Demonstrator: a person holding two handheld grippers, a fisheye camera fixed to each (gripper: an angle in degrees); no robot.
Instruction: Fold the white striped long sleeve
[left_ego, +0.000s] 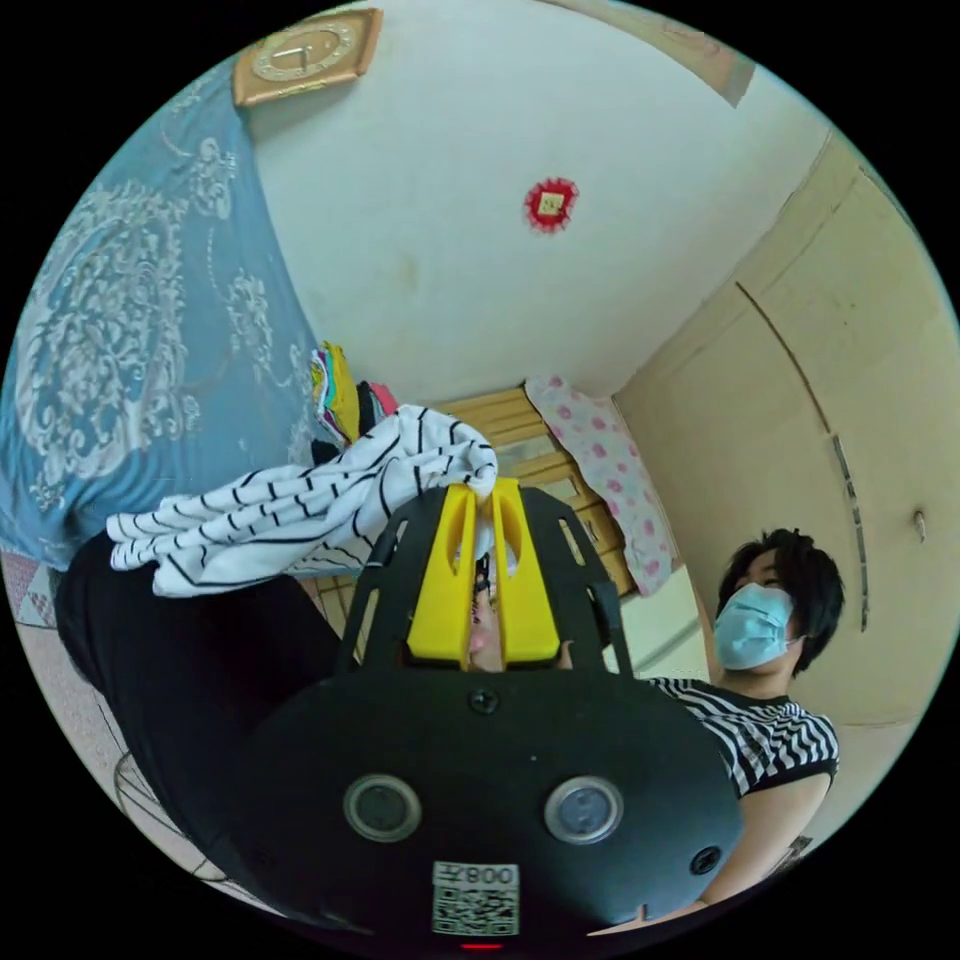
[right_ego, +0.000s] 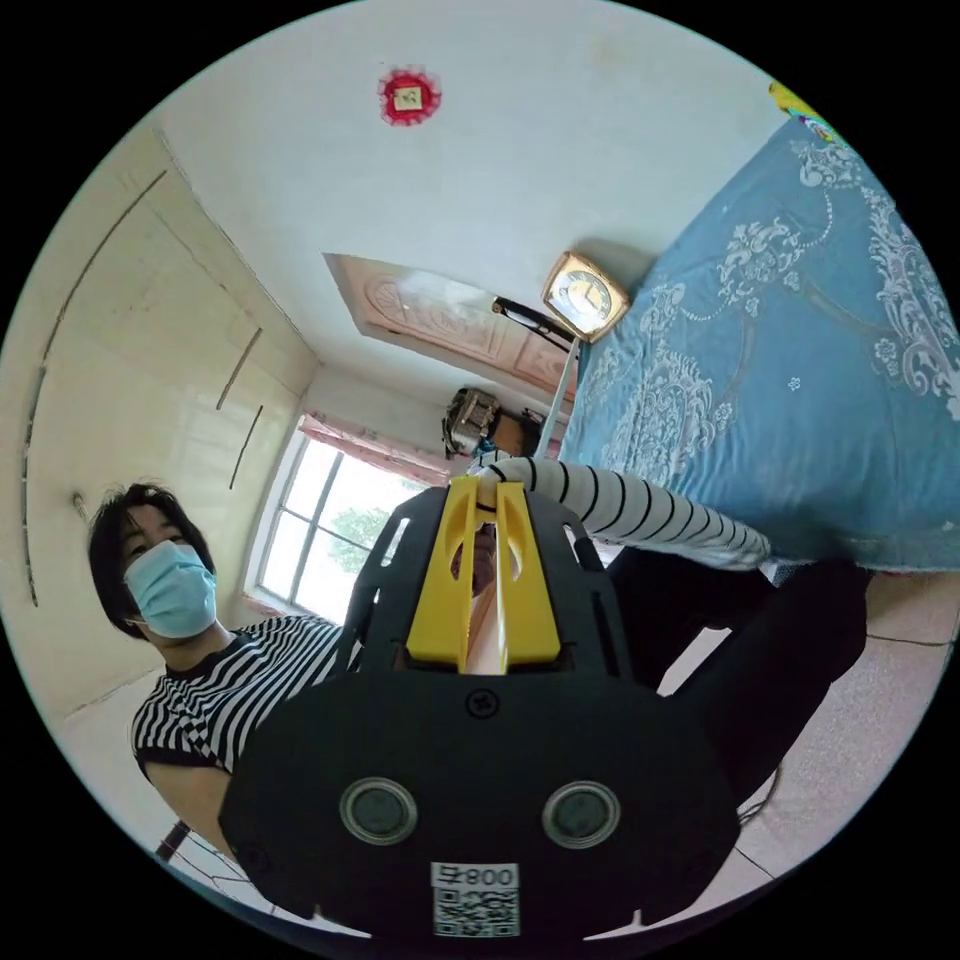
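Observation:
The white long sleeve with thin black stripes hangs bunched in the air, and my left gripper has its yellow jaws shut on a fold of it at the tips. In the right gripper view one striped sleeve stretches out like a tube to the right, held at its end by my right gripper, jaws shut on the cloth. Both cameras tilt upward toward the ceiling. The rest of the garment is hidden behind the gripper bodies.
A bed with a blue patterned cover lies close by, also in the left gripper view. The person in a striped top stands behind. A pile of coloured clothes, a wooden headboard, a window and a tiled floor surround us.

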